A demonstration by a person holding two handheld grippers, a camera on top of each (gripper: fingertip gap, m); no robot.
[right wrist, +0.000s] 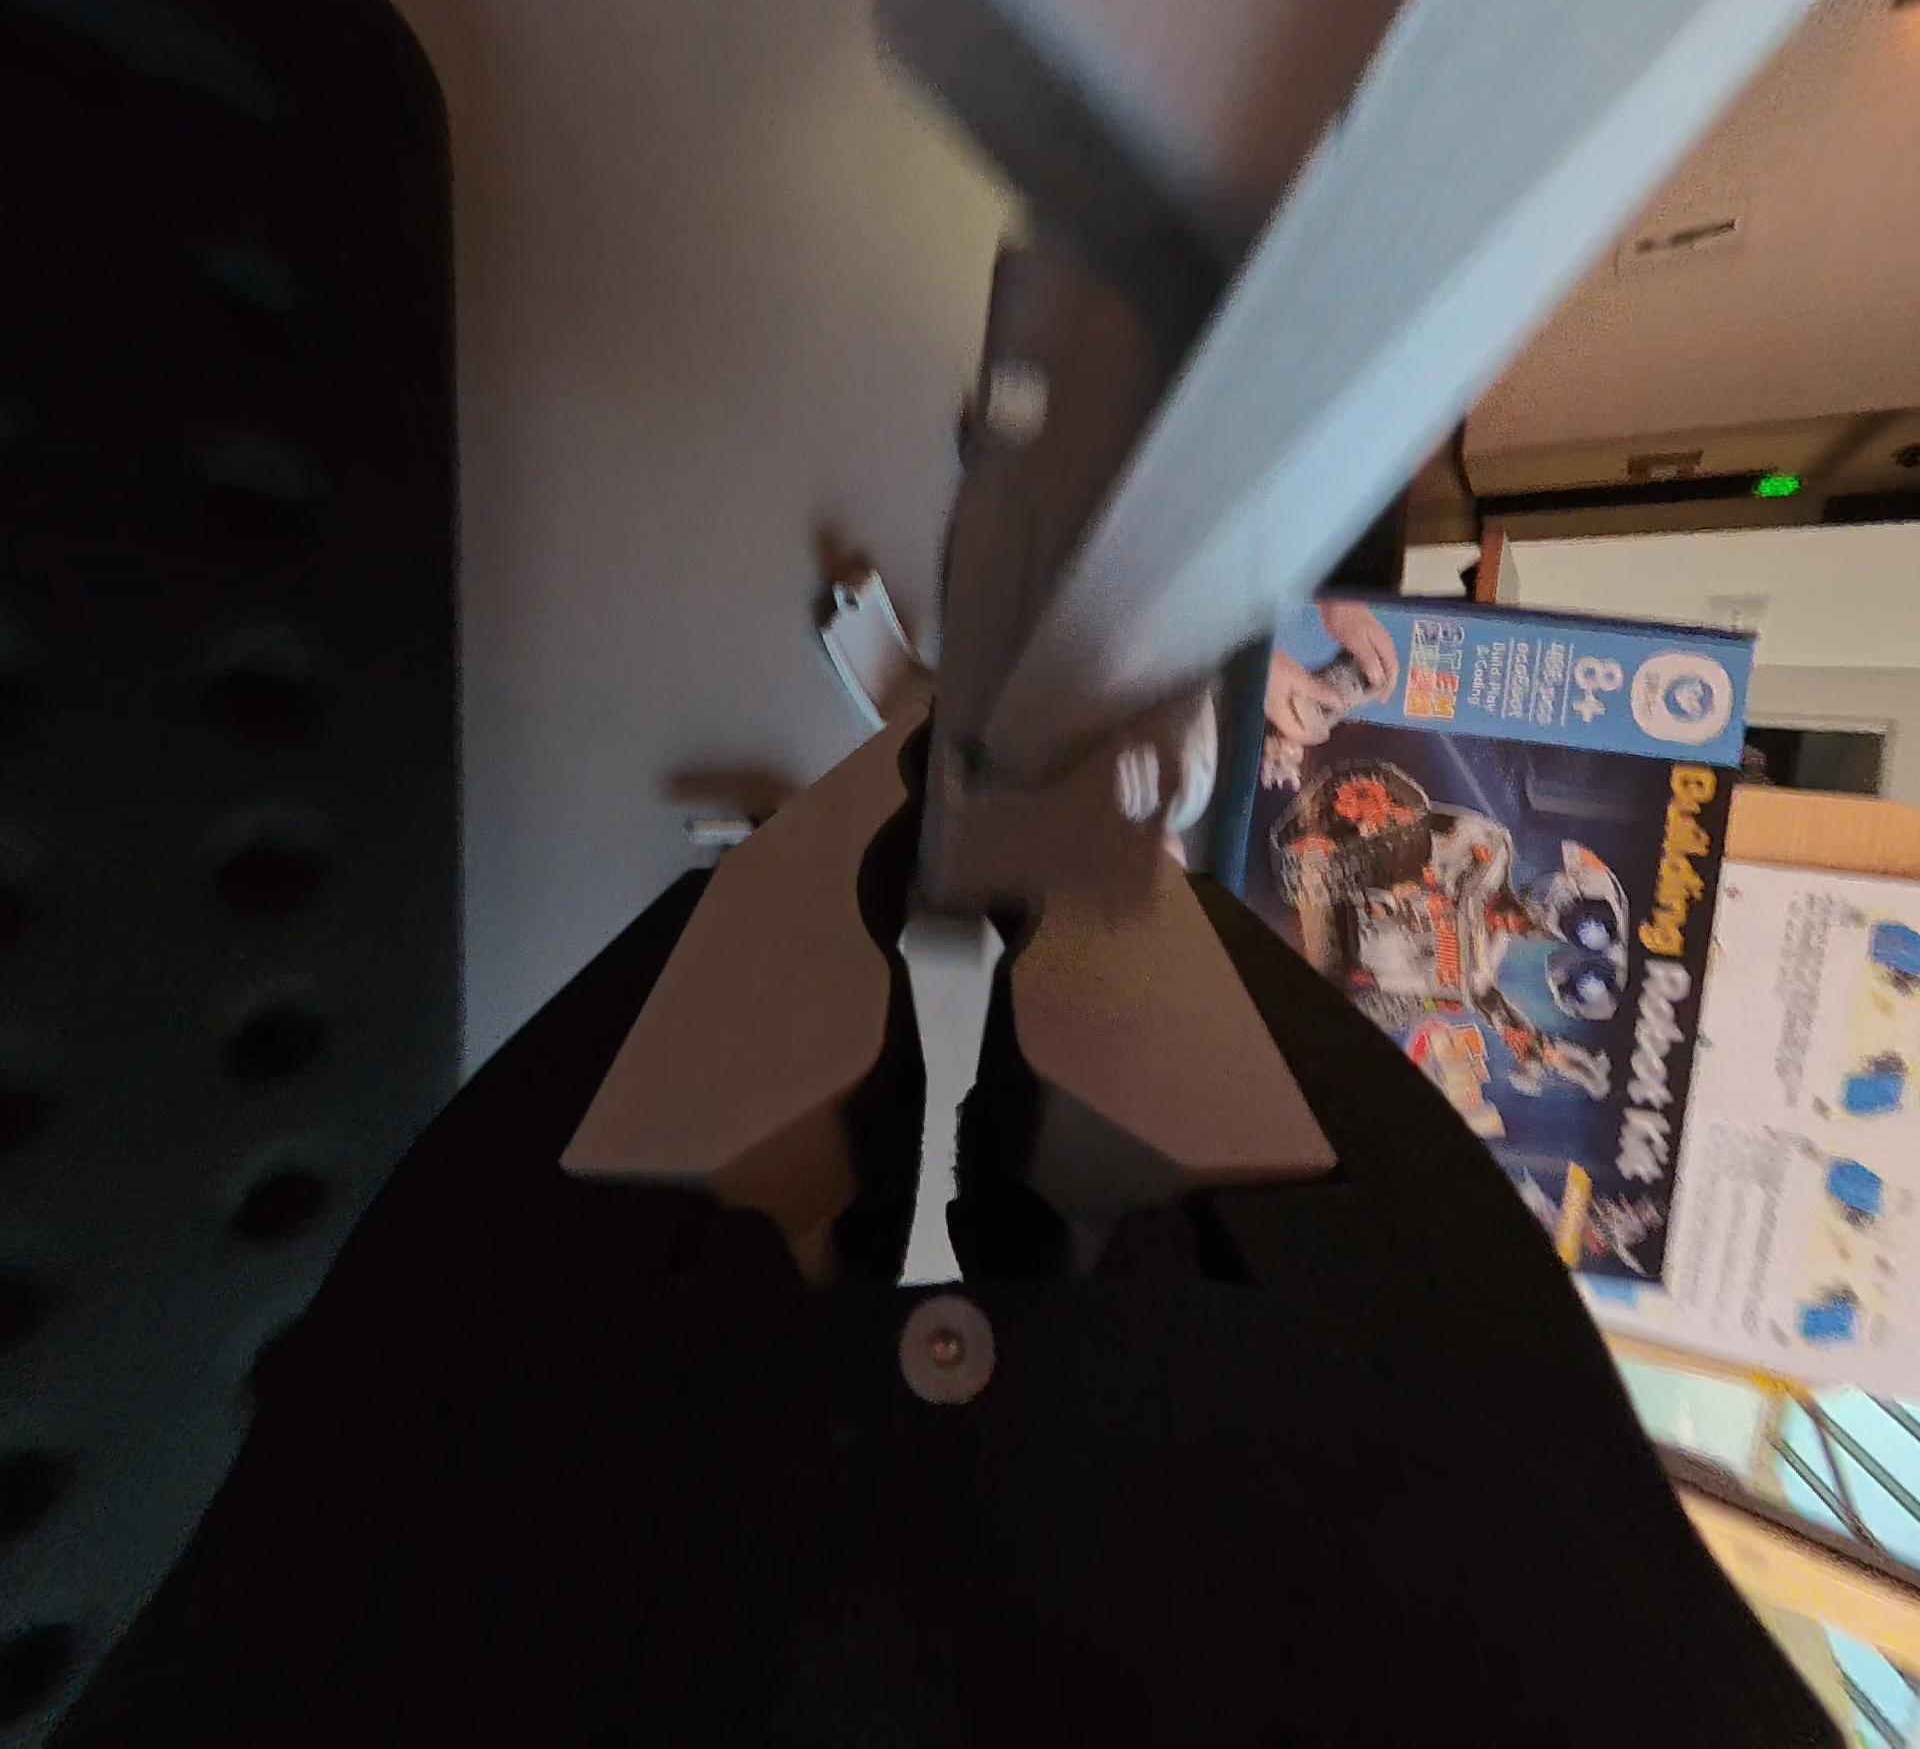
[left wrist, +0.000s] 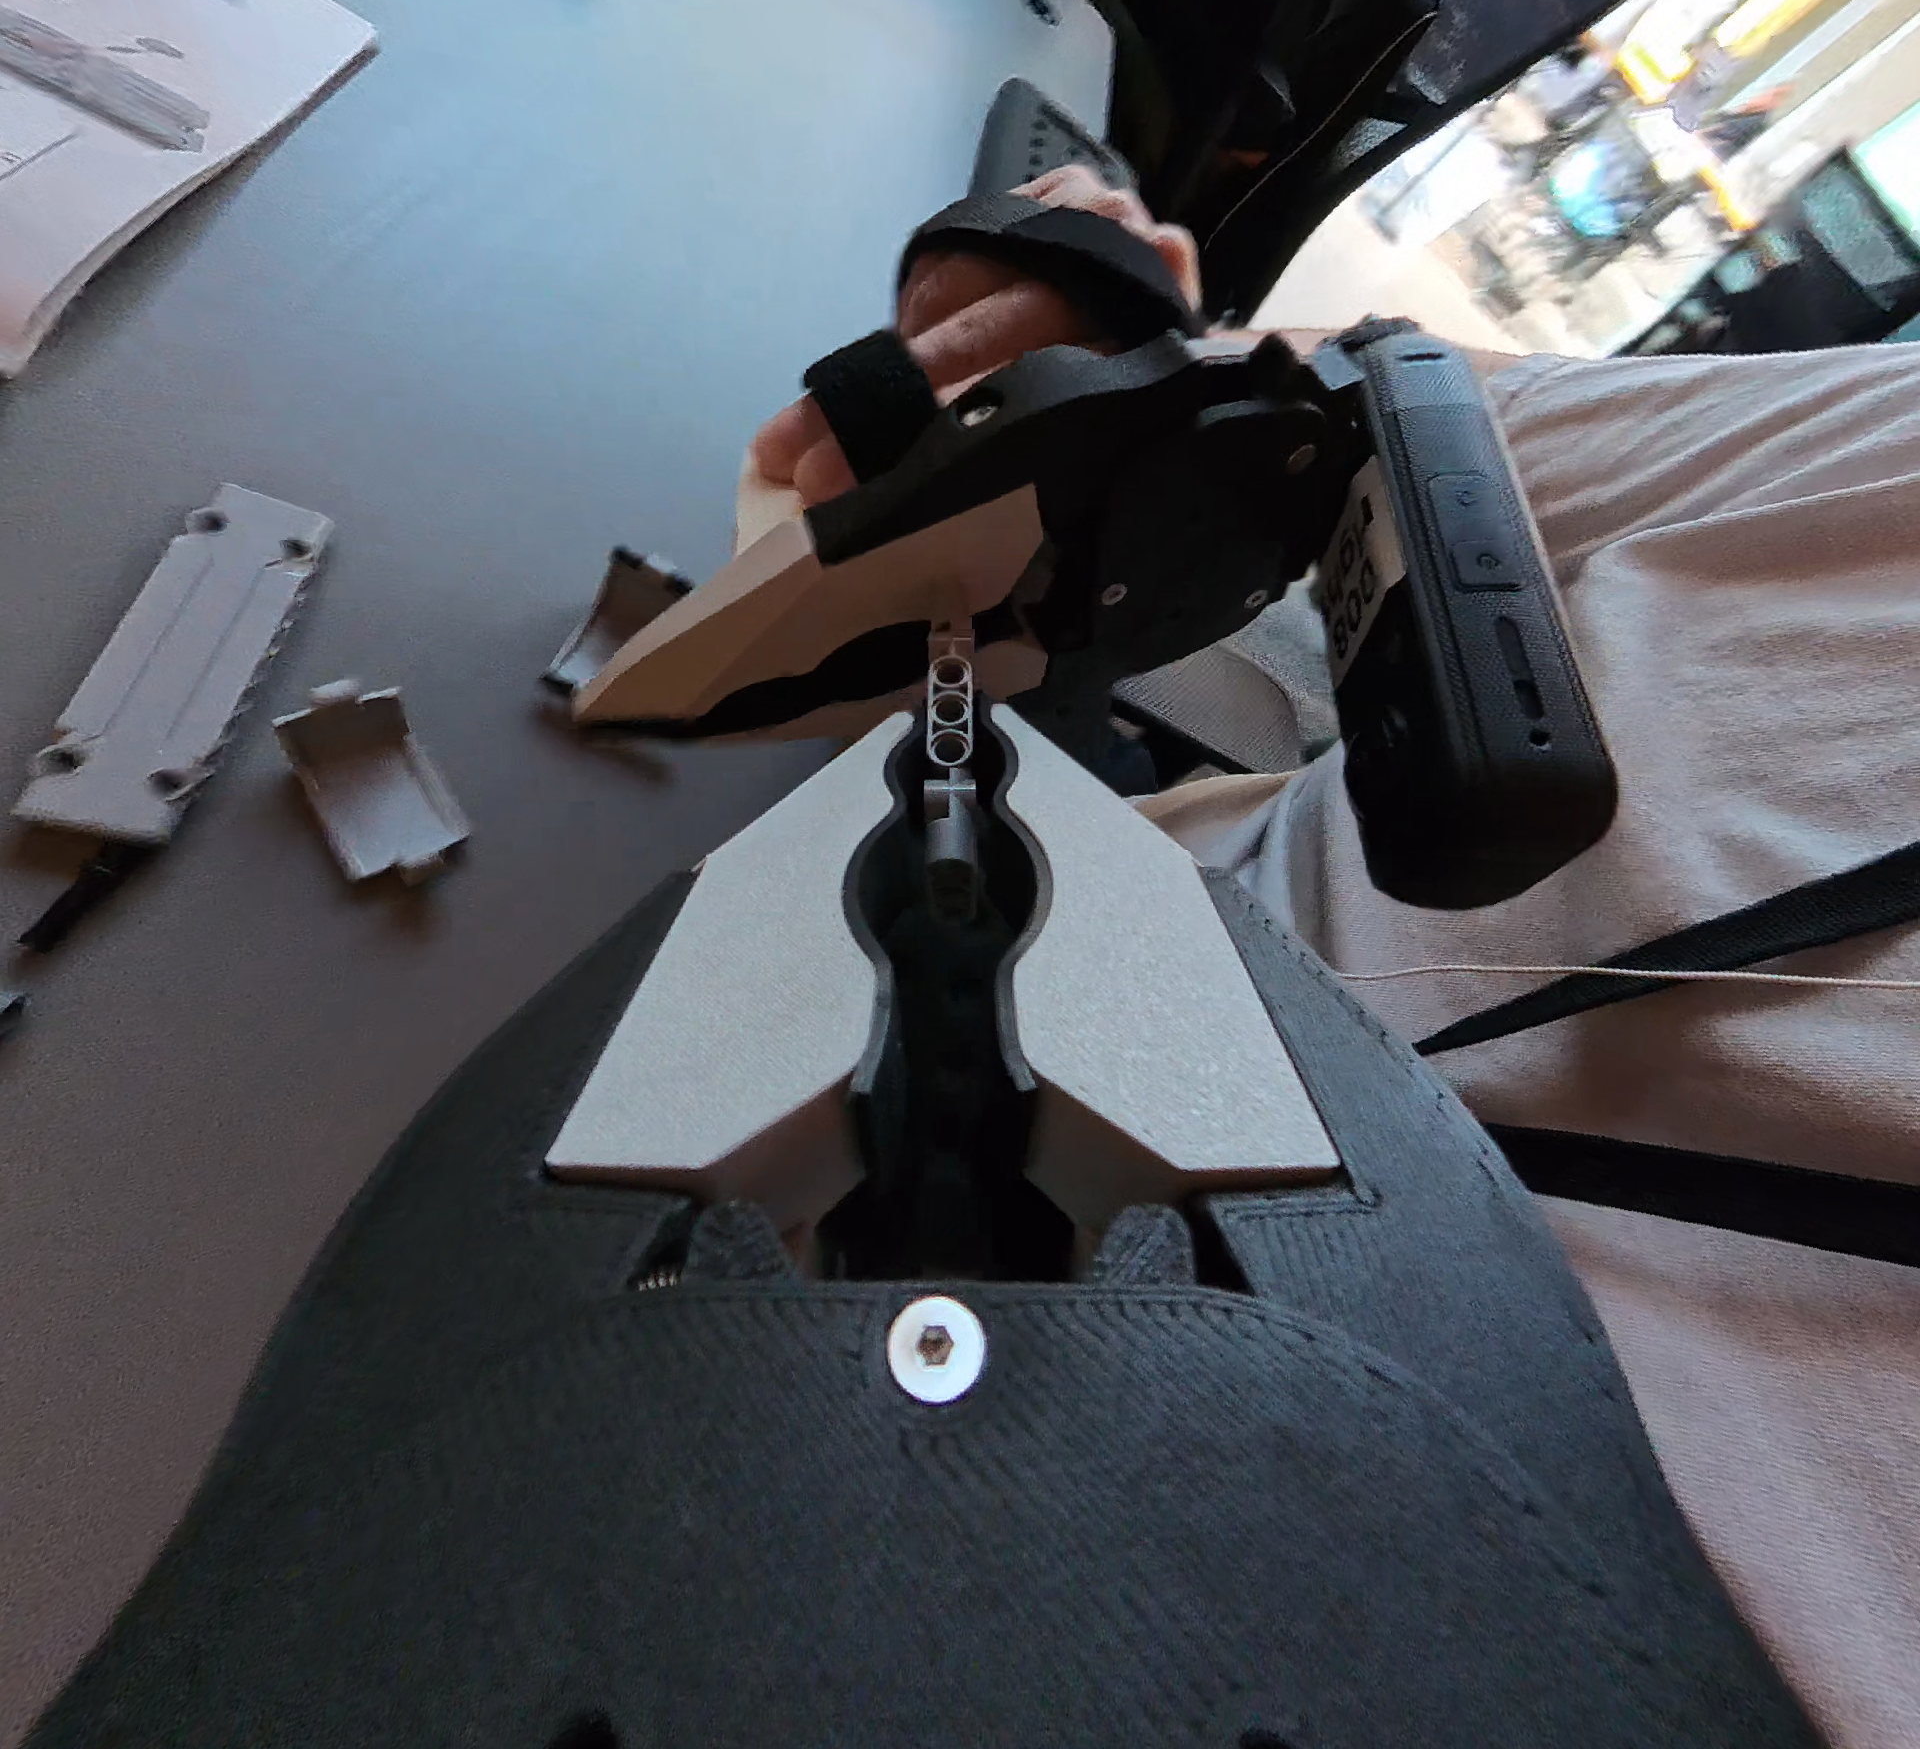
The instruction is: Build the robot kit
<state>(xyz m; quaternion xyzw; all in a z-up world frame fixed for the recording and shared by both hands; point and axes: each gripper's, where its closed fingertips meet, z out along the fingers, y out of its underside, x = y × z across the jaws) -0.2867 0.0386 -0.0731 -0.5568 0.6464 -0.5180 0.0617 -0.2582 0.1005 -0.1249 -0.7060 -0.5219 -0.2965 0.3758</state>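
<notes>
My left gripper (left wrist: 951, 735) is shut on a small grey beam (left wrist: 949, 710) with three holes and a stub axle behind it, held above the dark table (left wrist: 499, 297). My right gripper (left wrist: 644, 691), in a strapped hand (left wrist: 977, 328), crosses just beyond it. The beam's far end reaches between its fingers. In the right wrist view my right gripper (right wrist: 940, 749) is closed on a thin dark grey piece (right wrist: 948, 826). A blurred grey bar (right wrist: 1299, 369) close to the lens hides much of that view.
On the table lie a long grey plate (left wrist: 171, 671), a small grey cover (left wrist: 369, 785), another grey part (left wrist: 613, 608) and an open booklet (left wrist: 135, 68). A person's light clothing (left wrist: 1662, 764) fills the right. A blue kit box (right wrist: 1486, 920) and a black perforated chair (right wrist: 208, 764) stand nearby.
</notes>
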